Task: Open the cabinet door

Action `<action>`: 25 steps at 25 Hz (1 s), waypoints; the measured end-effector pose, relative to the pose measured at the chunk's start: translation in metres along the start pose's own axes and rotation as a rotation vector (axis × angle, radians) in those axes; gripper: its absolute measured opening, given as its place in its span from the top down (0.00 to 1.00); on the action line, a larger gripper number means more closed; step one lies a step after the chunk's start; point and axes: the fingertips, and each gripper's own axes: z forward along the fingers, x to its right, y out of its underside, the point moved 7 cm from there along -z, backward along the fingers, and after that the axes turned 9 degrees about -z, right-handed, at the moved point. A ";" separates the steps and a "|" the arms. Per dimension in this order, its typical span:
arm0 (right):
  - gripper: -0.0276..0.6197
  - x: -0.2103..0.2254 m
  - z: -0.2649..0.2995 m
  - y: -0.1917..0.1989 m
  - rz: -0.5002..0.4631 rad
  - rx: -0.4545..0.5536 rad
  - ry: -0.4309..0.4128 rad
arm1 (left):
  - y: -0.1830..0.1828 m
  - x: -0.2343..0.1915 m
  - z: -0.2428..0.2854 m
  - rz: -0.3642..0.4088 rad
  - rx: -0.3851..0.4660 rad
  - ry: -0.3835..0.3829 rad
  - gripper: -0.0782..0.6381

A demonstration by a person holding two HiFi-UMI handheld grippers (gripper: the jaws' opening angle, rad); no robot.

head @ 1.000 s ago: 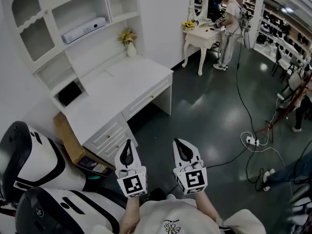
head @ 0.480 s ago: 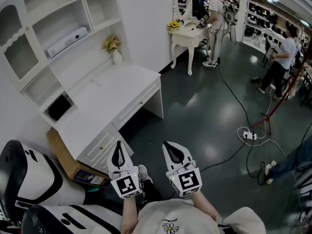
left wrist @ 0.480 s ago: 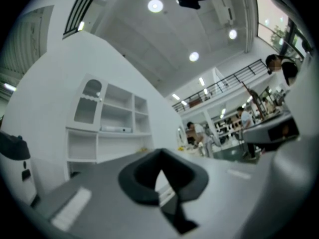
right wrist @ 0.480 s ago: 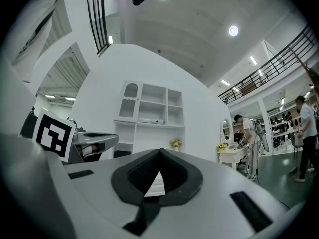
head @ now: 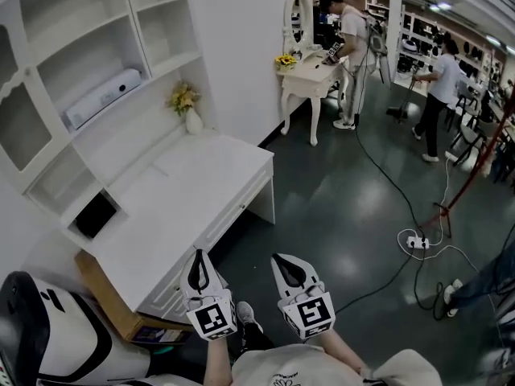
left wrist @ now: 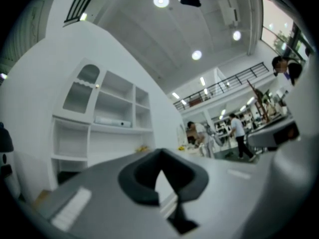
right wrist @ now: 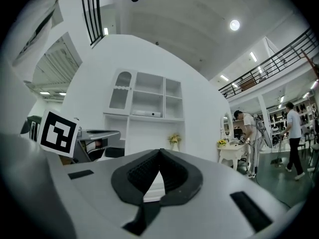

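Both hands sit close to the body, side by side and low in the head view. The left gripper (head: 198, 257) and right gripper (head: 282, 261) point forward, roughly level, each with jaws closed on nothing. The arched cabinet door (right wrist: 122, 91) is at the hutch's (head: 105, 47) upper left, well apart from both.

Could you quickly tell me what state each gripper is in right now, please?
Left gripper: closed, holding nothing.
Right gripper: closed, holding nothing.
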 end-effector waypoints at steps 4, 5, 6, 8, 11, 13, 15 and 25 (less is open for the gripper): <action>0.96 -0.005 0.063 -0.013 -0.020 0.009 -0.034 | -0.003 -0.032 0.038 -0.020 0.011 -0.001 0.88; 0.96 -0.007 0.079 -0.017 -0.024 0.014 -0.043 | -0.002 -0.041 0.047 -0.020 0.010 -0.001 0.88; 0.96 -0.011 0.095 -0.020 -0.028 0.020 -0.051 | -0.002 -0.050 0.056 -0.018 0.009 0.000 0.88; 0.96 -0.019 0.128 -0.026 -0.033 0.030 -0.066 | -0.001 -0.072 0.075 -0.019 0.013 0.000 0.88; 0.96 -0.030 0.178 -0.032 -0.038 0.037 -0.094 | -0.002 -0.105 0.104 -0.030 0.039 -0.012 0.88; 0.96 -0.038 0.208 -0.037 -0.043 0.048 -0.114 | -0.005 -0.126 0.120 -0.030 0.053 -0.022 0.88; 0.96 -0.047 0.233 -0.041 -0.048 0.060 -0.134 | -0.005 -0.145 0.131 -0.029 0.061 -0.039 0.88; 0.96 -0.077 0.289 -0.041 -0.040 0.102 -0.275 | 0.012 -0.199 0.140 -0.009 0.014 -0.186 0.88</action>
